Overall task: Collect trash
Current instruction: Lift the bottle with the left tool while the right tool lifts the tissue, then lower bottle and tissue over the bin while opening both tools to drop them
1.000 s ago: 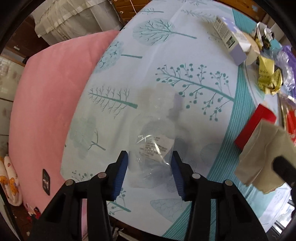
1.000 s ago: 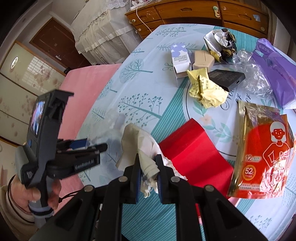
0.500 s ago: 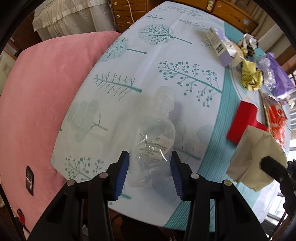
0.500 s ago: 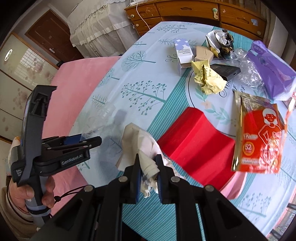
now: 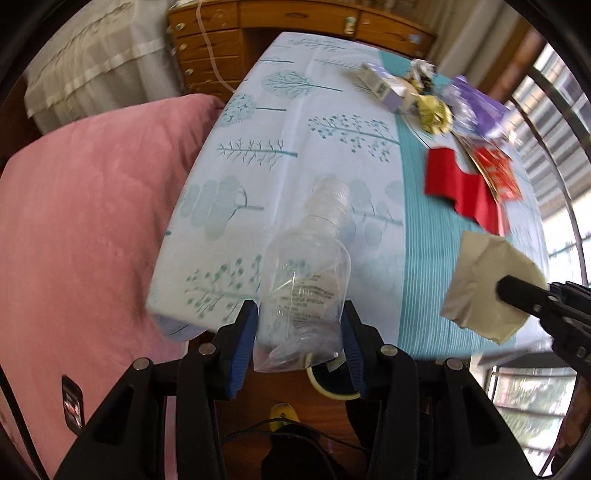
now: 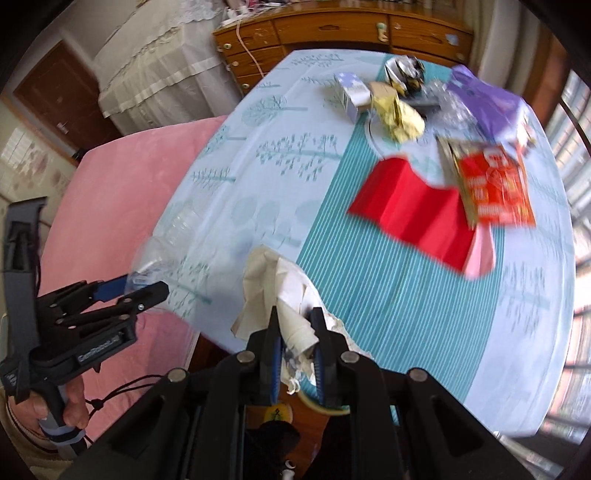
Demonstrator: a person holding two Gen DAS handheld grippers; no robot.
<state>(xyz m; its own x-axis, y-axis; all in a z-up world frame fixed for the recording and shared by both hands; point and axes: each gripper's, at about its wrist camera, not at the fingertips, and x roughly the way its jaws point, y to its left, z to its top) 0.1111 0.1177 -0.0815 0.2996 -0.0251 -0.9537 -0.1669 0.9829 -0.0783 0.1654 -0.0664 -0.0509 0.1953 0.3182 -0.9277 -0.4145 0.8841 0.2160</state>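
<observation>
My left gripper (image 5: 298, 325) is shut on a clear plastic bottle (image 5: 306, 273) with a white cap, held in the air off the table's near edge. It shows in the right wrist view (image 6: 129, 288) at the left, with the bottle (image 6: 166, 240) faint. My right gripper (image 6: 295, 328) is shut on a crumpled beige paper tissue (image 6: 273, 291), also lifted past the edge. The tissue appears in the left wrist view (image 5: 487, 284) at the right. More trash lies on the far table: a red folded paper (image 6: 413, 214), a red foil packet (image 6: 495, 188), a yellow wrapper (image 6: 399, 114).
The round table (image 6: 406, 302) has a tree-print cloth. A pink bed (image 5: 81, 229) lies at the left. A purple bag (image 6: 484, 99), a small box (image 6: 351, 92) and a wooden dresser (image 6: 332, 29) are at the back. A yellow-rimmed bin (image 5: 328, 387) shows below, on the floor.
Both grippers have pulled back and up from the table with the bottle and tissue held. The table edge and the floor below now show.
</observation>
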